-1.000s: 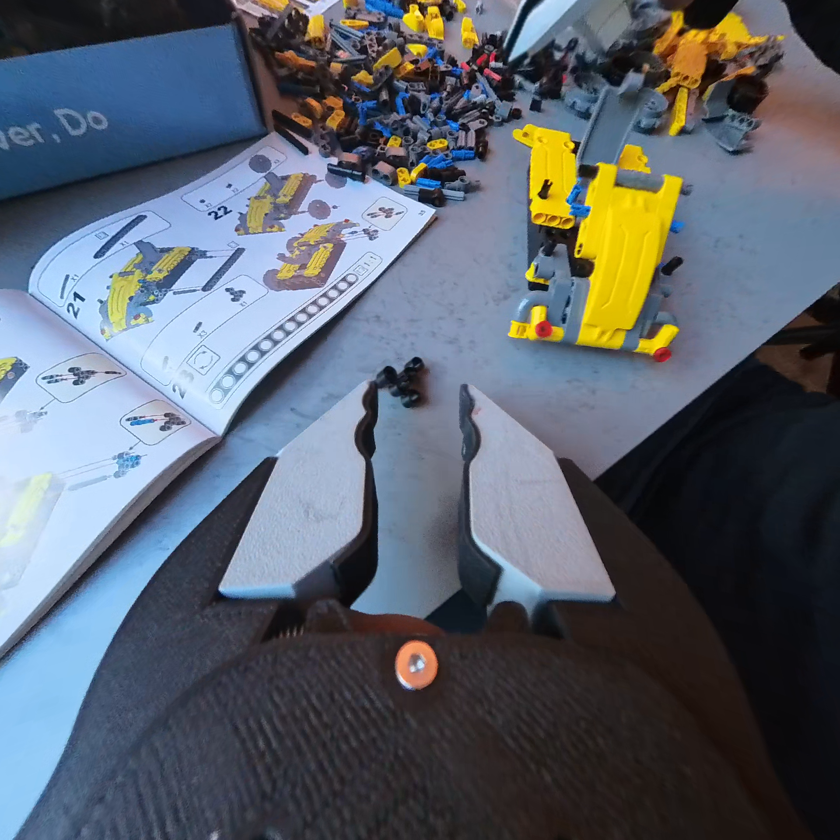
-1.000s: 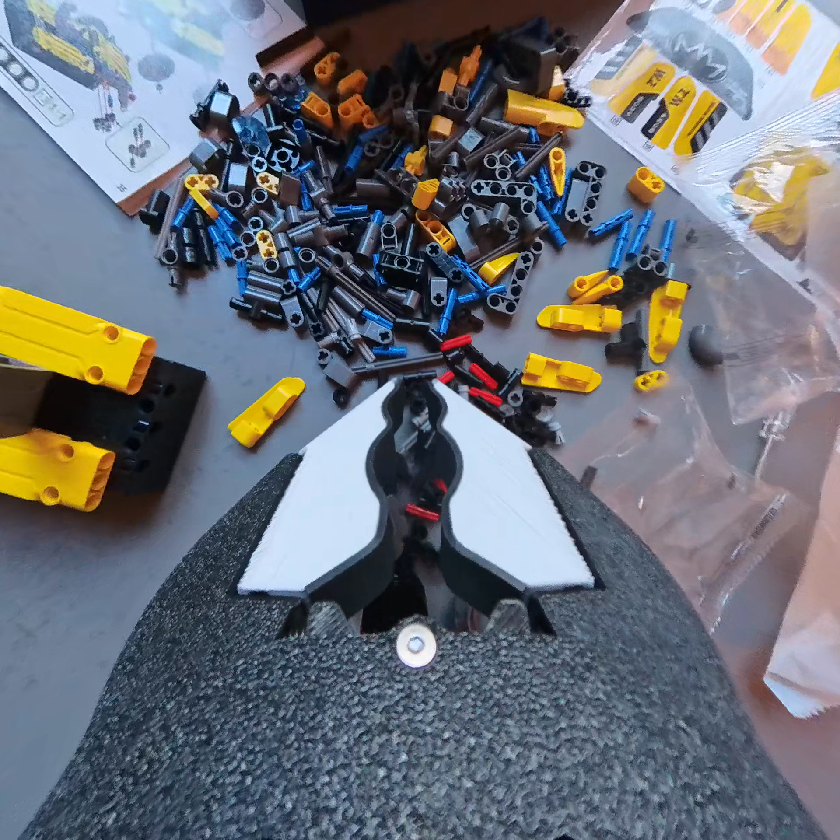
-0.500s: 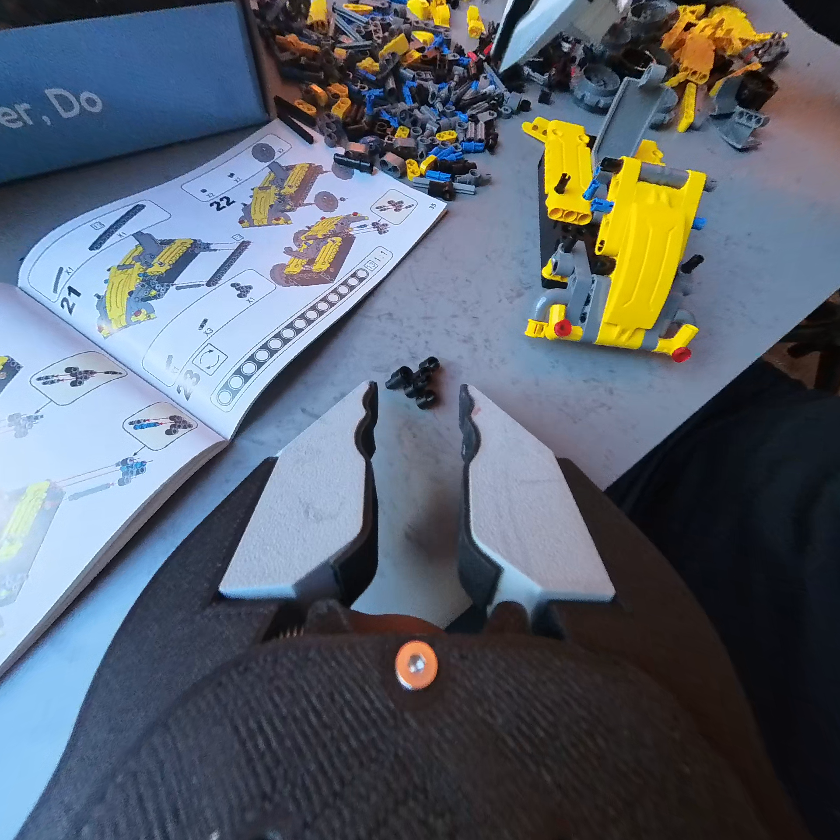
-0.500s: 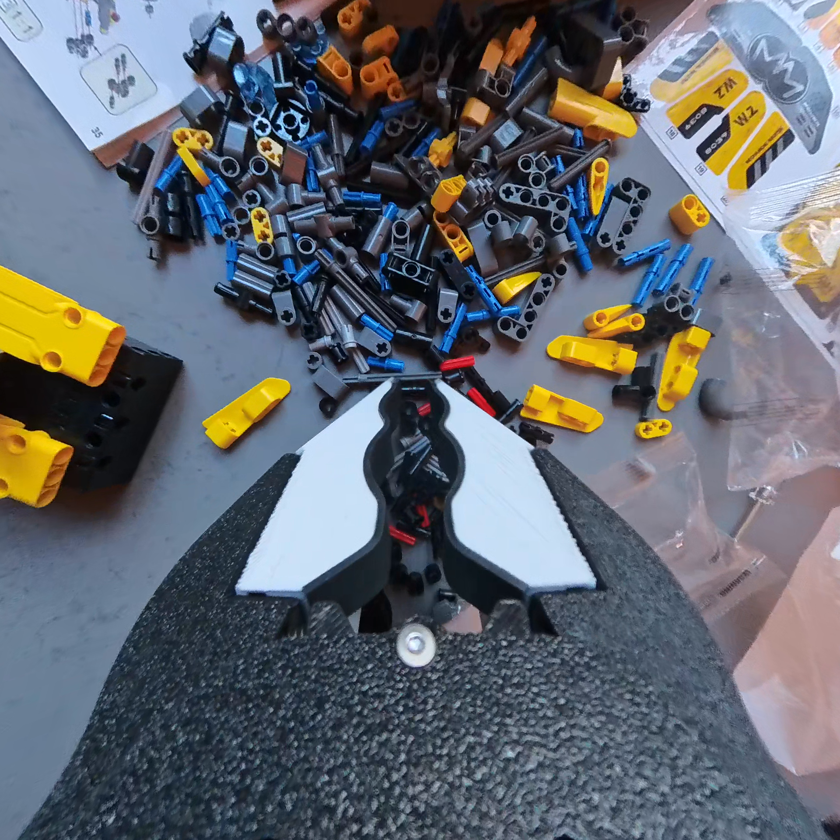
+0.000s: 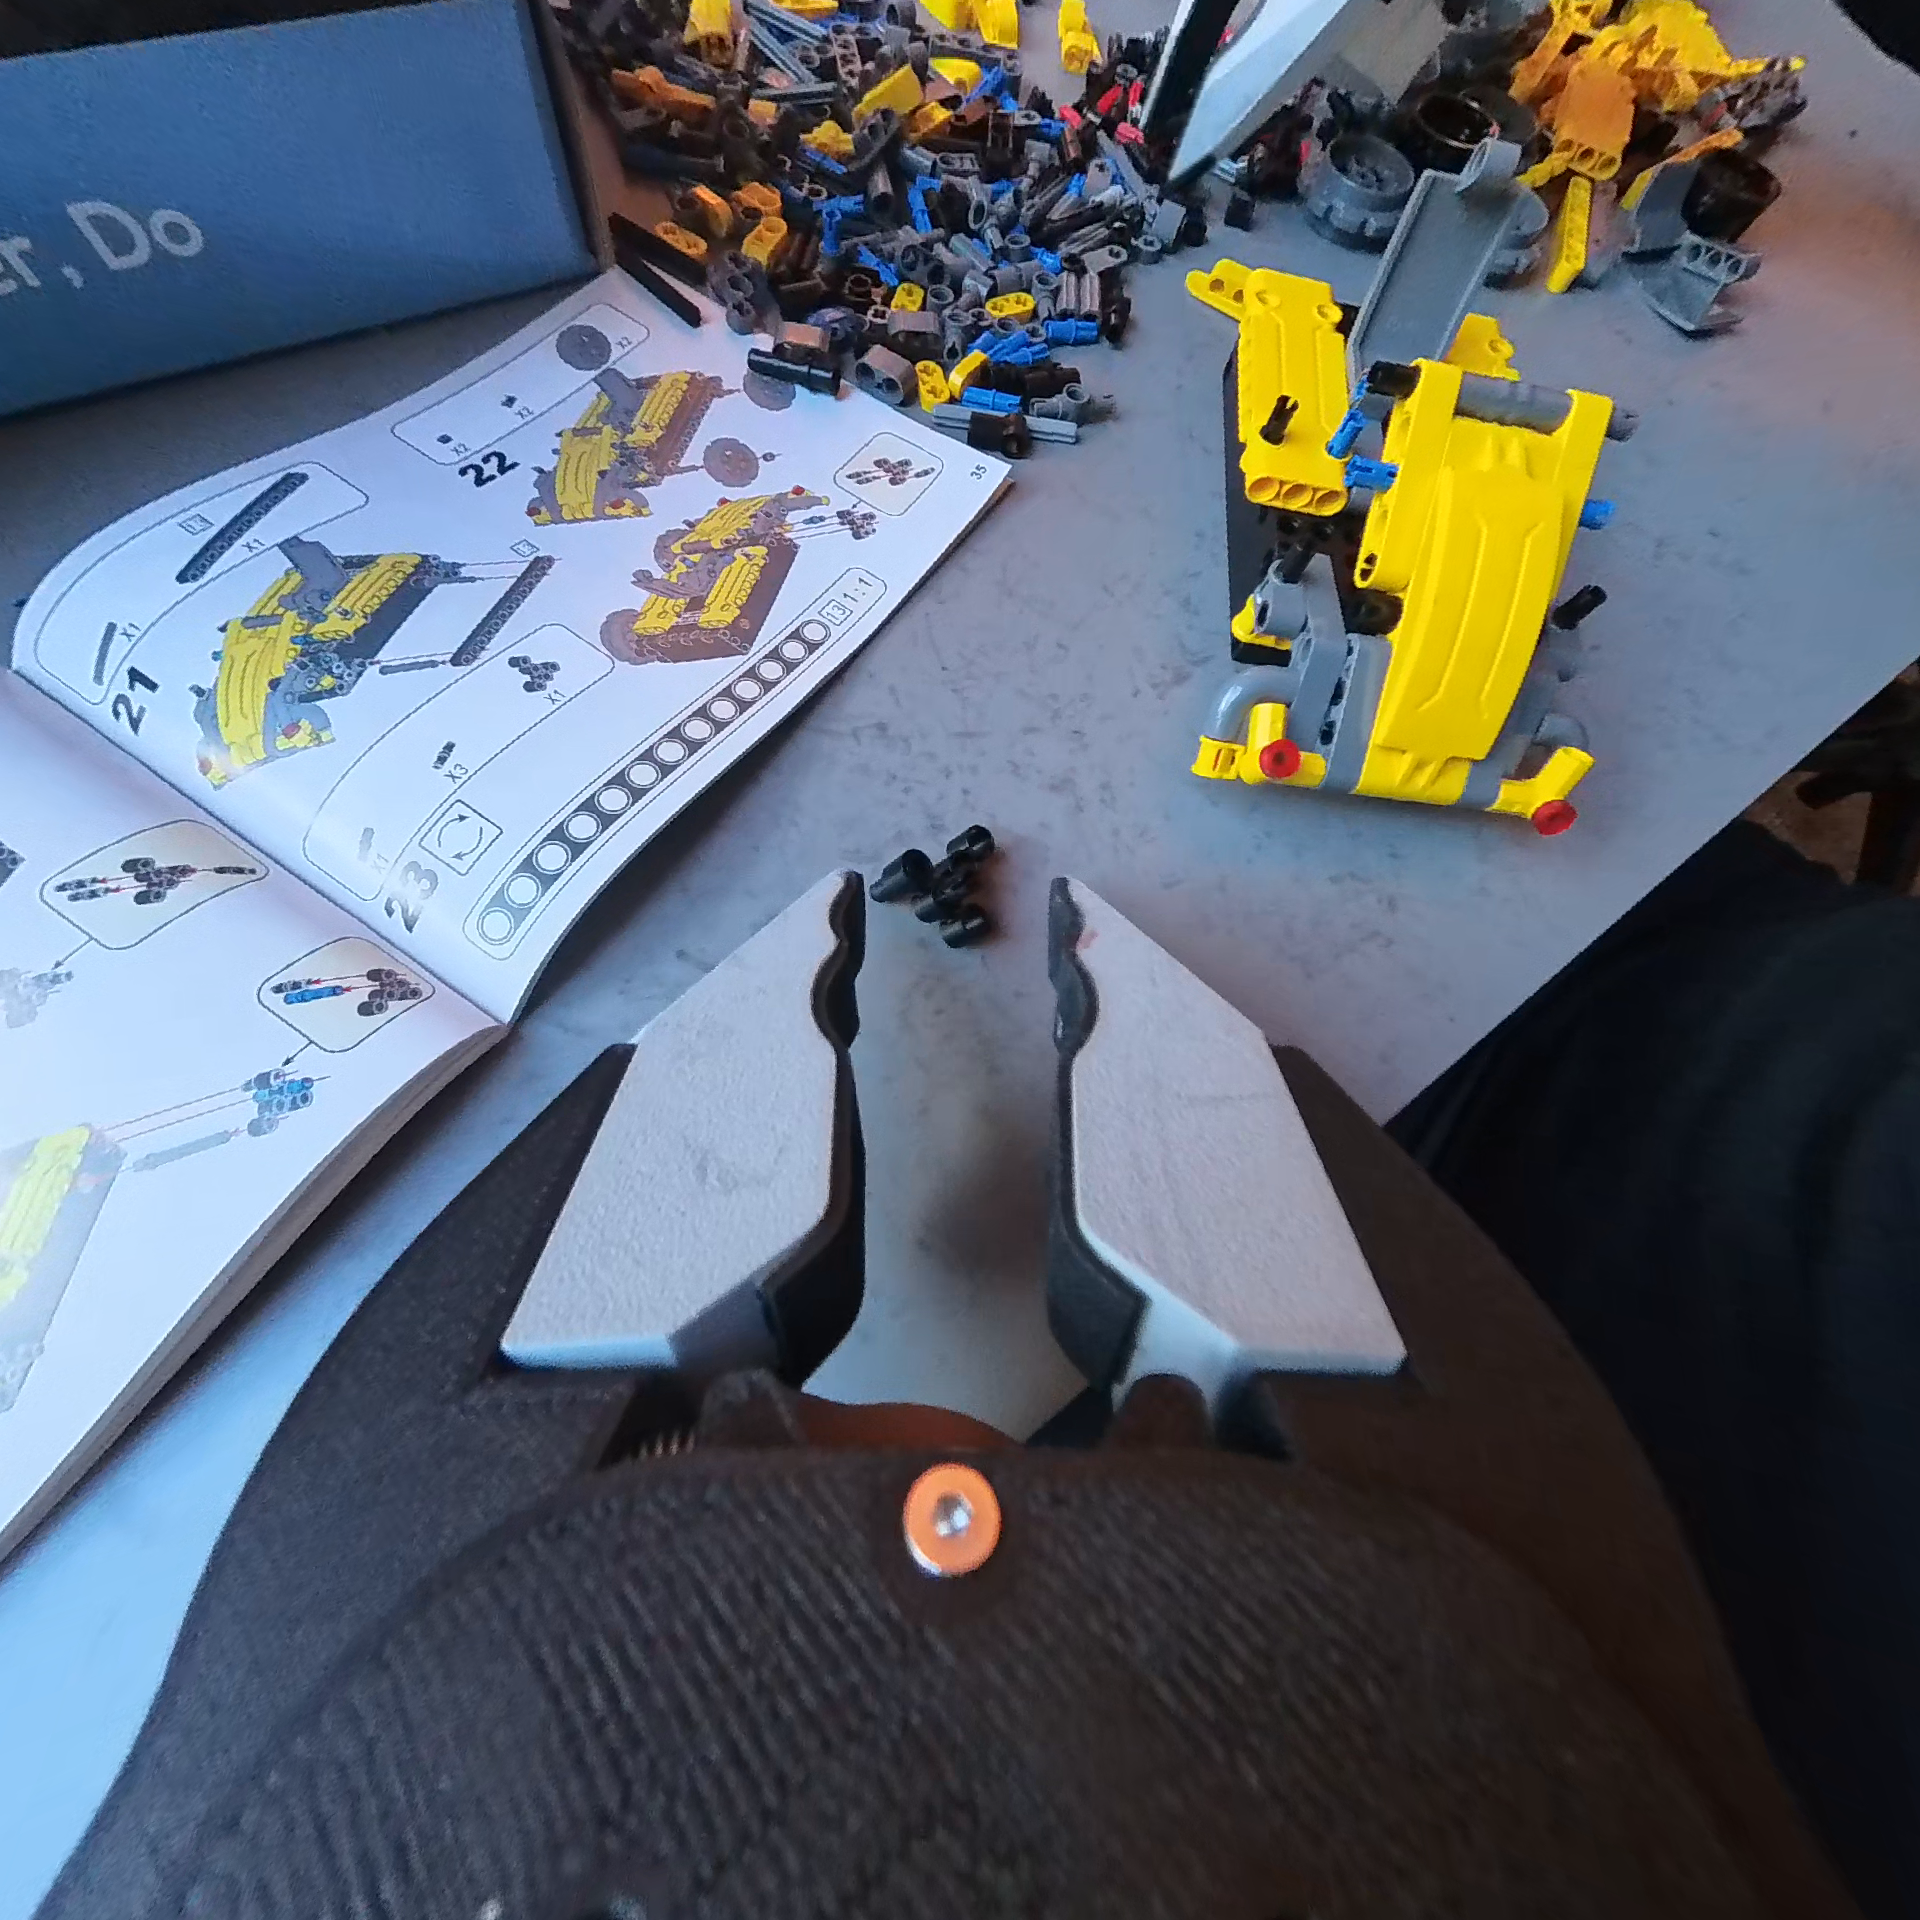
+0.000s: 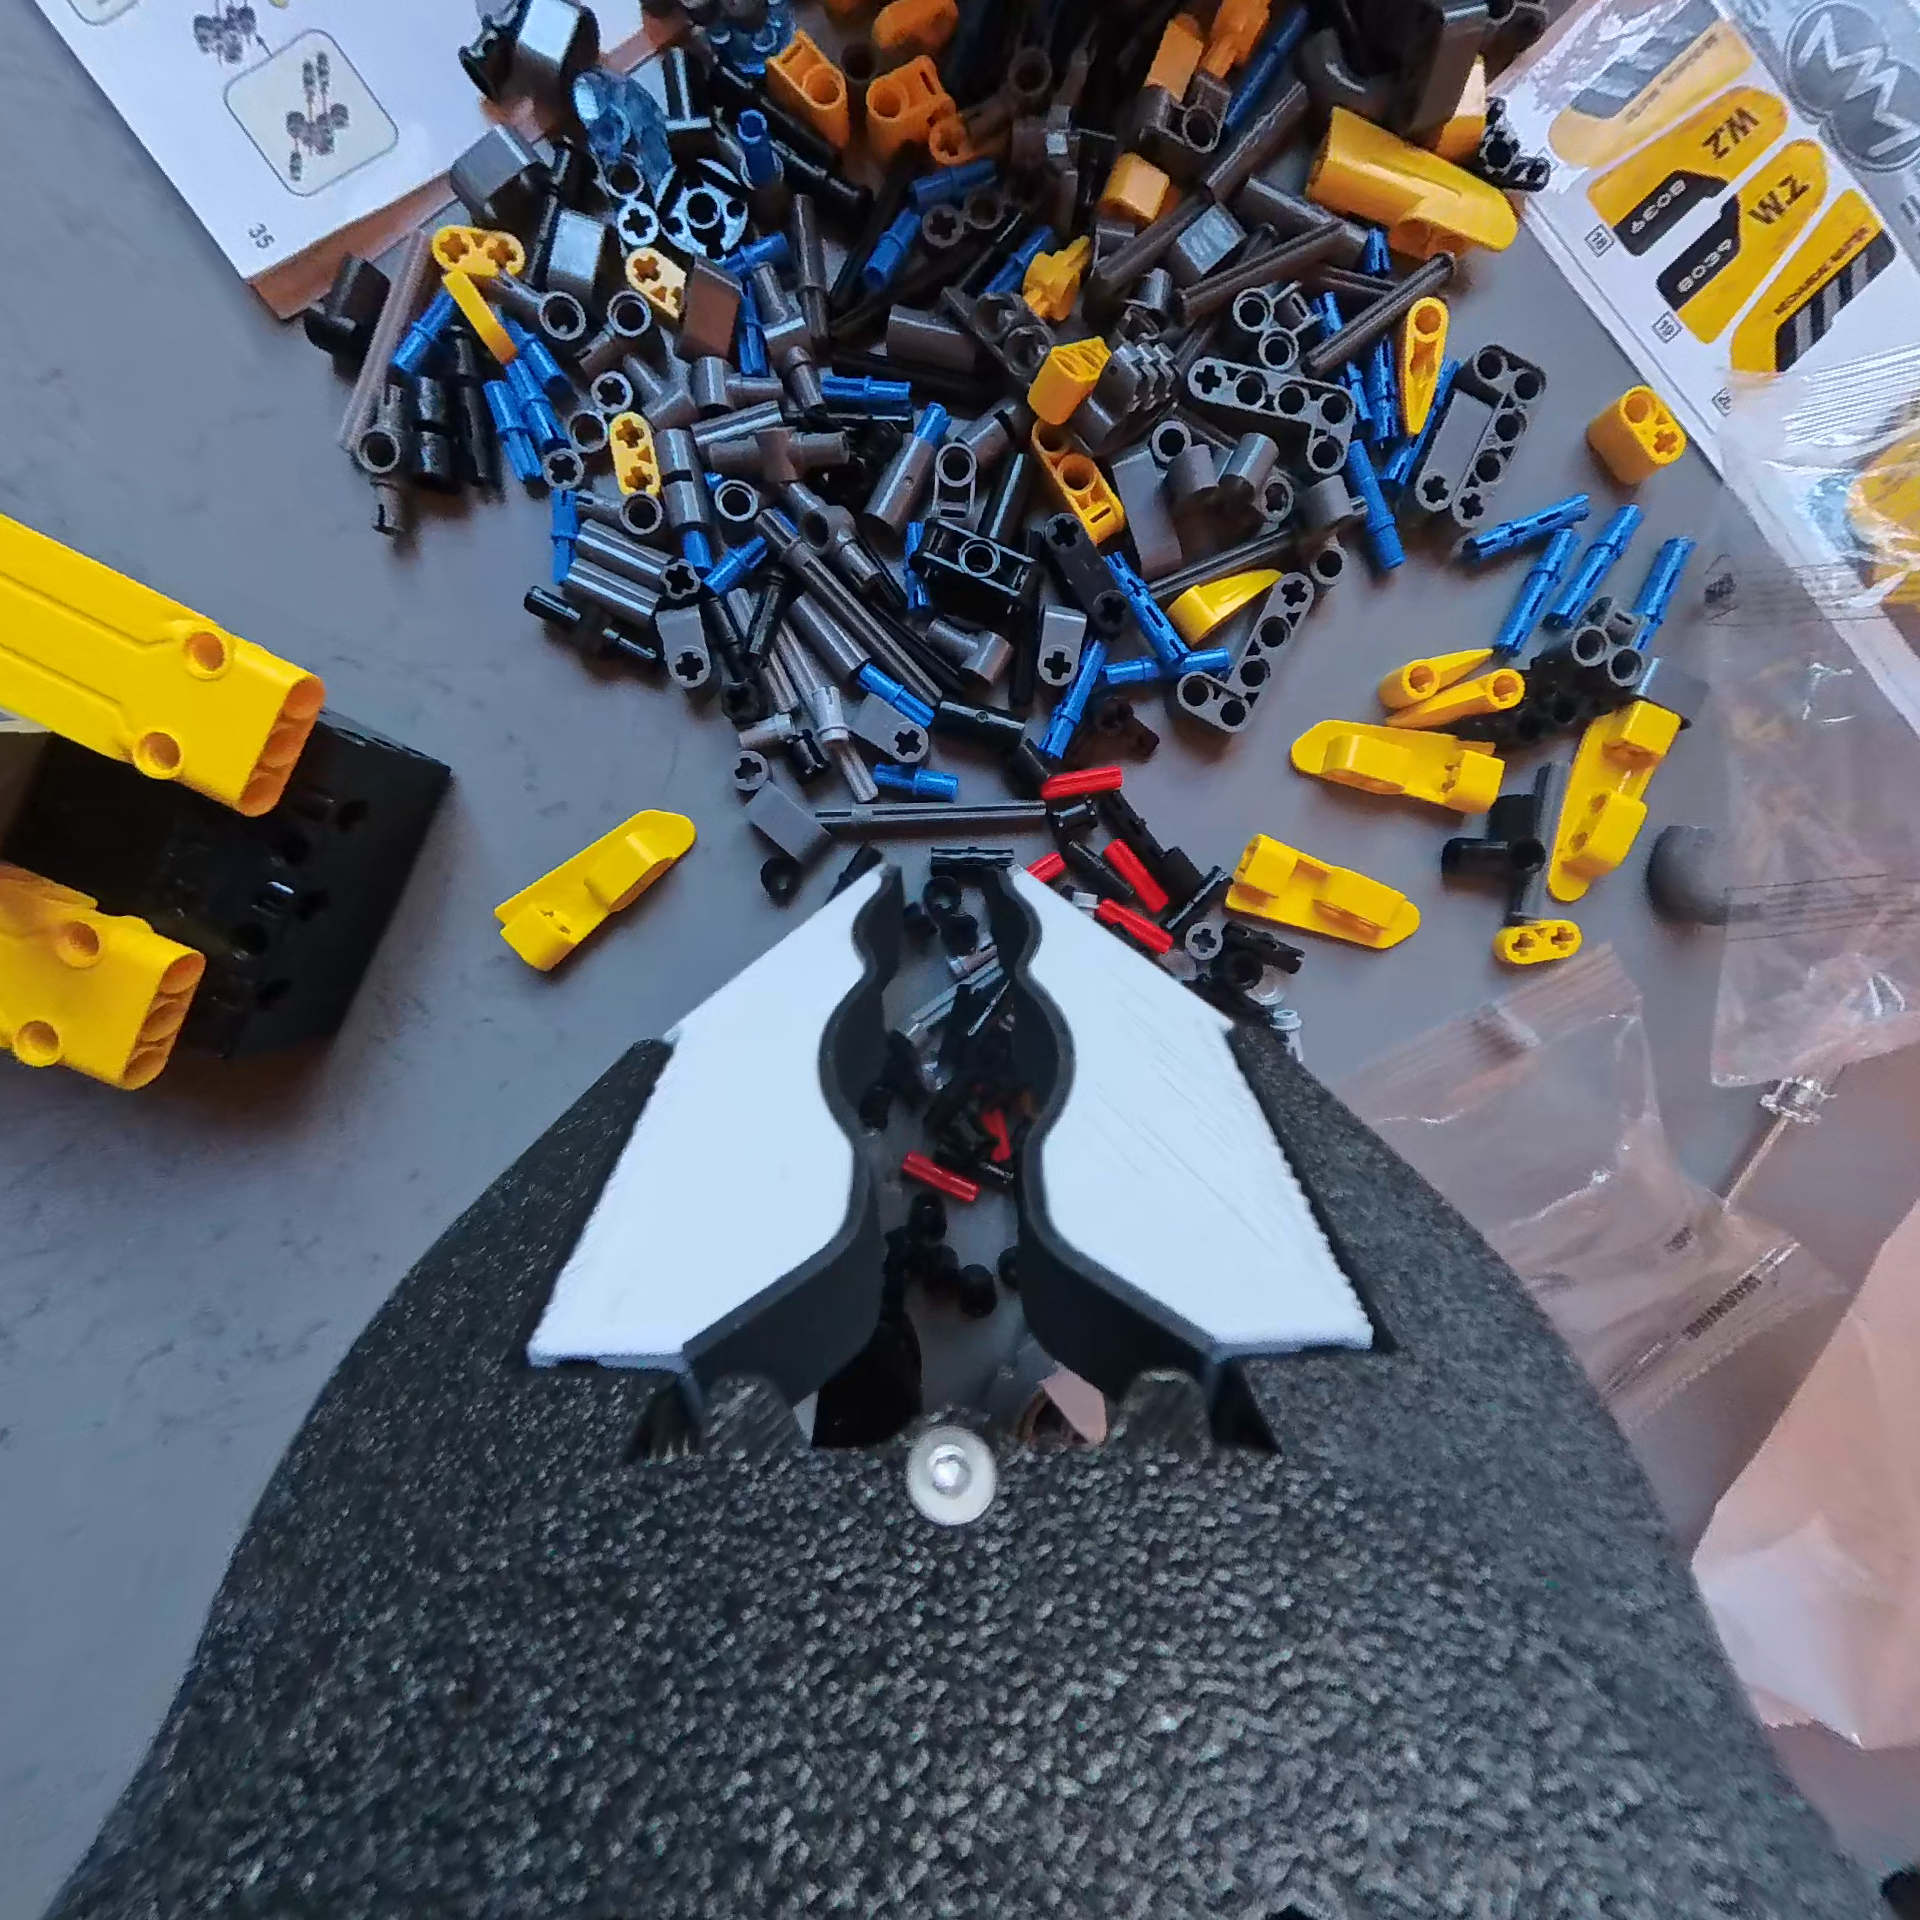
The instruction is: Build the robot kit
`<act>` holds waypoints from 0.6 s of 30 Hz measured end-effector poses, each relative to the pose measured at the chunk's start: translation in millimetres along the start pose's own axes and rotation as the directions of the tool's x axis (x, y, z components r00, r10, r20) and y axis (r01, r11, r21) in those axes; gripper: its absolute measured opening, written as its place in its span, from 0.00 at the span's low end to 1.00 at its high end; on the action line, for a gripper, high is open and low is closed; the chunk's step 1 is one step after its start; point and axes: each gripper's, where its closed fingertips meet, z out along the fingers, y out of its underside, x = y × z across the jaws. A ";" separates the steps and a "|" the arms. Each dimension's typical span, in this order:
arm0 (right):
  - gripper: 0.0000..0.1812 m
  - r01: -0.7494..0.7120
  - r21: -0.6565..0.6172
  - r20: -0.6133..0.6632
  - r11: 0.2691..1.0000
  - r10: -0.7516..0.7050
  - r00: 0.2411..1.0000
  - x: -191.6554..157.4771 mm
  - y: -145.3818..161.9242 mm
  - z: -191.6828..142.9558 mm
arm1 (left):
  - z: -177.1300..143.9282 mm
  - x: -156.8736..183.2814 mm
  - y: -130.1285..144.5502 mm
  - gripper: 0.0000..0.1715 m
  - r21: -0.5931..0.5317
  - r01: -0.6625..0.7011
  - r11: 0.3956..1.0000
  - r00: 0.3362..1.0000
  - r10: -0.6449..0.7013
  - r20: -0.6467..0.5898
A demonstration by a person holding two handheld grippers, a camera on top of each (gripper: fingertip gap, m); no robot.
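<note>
Left wrist view showed the left gripper (image 5: 954, 896) released, jaws apart, a small black connector cluster (image 5: 938, 884) at its tips, booklet (image 5: 436, 665) at 10 o'clock, yellow model (image 5: 1423, 582) at 1 o'clock; right gripper (image 6: 948, 883) hovered, slightly parted, empty, over the loose parts pile (image 6: 935, 436) at 12 o'clock

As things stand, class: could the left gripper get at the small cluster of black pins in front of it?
Probably yes: the left gripper is open, the black pins lie just beyond its fingertips on bare table, with nothing between.
</note>
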 end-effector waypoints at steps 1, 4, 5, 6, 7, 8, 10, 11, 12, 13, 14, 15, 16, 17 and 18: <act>0.10 0.001 -0.002 -0.003 1.000 -0.001 1.000 0.4 -0.3 0.2 | 0.0 -0.2 -0.1 0.19 -0.001 0.000 1.000 1.000 0.000 0.000; 0.10 0.017 -0.015 -0.019 1.000 -0.017 1.000 3.3 -0.9 0.3 | -0.6 -0.6 -1.7 0.19 0.000 -0.003 1.000 1.000 0.003 0.001; 0.10 0.022 -0.018 -0.022 1.000 -0.022 1.000 4.4 -1.3 0.4 | -1.0 -0.8 -2.4 0.19 0.001 -0.004 1.000 1.000 0.004 0.002; 0.10 0.022 -0.017 -0.023 1.000 -0.022 0.999 5.1 -2.4 0.7 | -1.4 -0.9 -2.7 0.19 0.001 -0.004 1.000 1.000 0.004 0.003; 0.10 0.018 -0.014 -0.020 1.000 -0.019 1.000 5.5 -3.6 1.5 | -1.7 -1.0 -3.1 0.19 0.002 -0.005 1.000 1.000 0.005 0.003; 0.10 0.016 -0.013 -0.016 1.000 -0.016 1.000 5.4 -4.4 2.8 | -2.0 -1.1 -3.3 0.19 0.003 -0.005 1.000 1.000 0.005 0.004; 0.09 0.019 -0.014 -0.008 1.000 -0.019 1.000 4.5 -4.9 4.4 | -2.1 -1.2 -2.9 0.19 0.003 -0.003 1.000 1.000 0.003 0.005; 0.08 0.021 -0.013 -0.009 1.000 -0.021 1.000 4.4 -5.0 4.5 | -2.1 -1.2 -2.5 0.19 0.003 -0.002 1.000 1.000 0.002 0.004; 0.09 0.022 -0.014 -0.011 1.000 -0.022 1.000 4.4 -4.8 4.2 | -2.0 -1.5 -2.3 0.19 0.003 -0.001 1.000 1.000 0.001 0.005; 0.08 0.023 -0.012 -0.013 1.000 -0.023 1.000 4.3 -4.5 3.7 | -2.1 -1.8 -2.2 0.19 0.004 0.000 1.000 1.000 0.000 0.006; 0.08 0.026 -0.005 -0.019 1.000 -0.027 0.999 4.2 -4.8 2.5 | -2.2 -2.0 -2.1 0.19 0.004 0.001 1.000 1.000 -0.001 0.006; 0.08 0.026 0.008 -0.025 1.000 -0.026 0.999 3.6 -6.1 0.1 | -2.4 -2.0 -2.4 0.19 0.005 0.001 1.000 1.000 -0.001 0.006; 0.08 0.022 0.031 -0.026 0.999 -0.022 0.999 1.0 -9.3 -4.2 | -2.8 -2.1 -3.3 0.19 0.007 -0.002 1.000 1.000 0.002 0.008; 0.08 0.020 0.067 -0.019 0.998 -0.018 1.000 -4.5 -15.0 -10.3 | -3.4 -1.9 -4.9 0.19 0.011 -0.006 1.000 1.000 0.006 0.010; 0.08 0.019 0.119 0.002 0.993 -0.019 1.000 -14.5 -23.9 -18.1 | -3.8 -0.9 -6.9 0.19 0.017 -0.012 1.000 1.000 0.012 0.009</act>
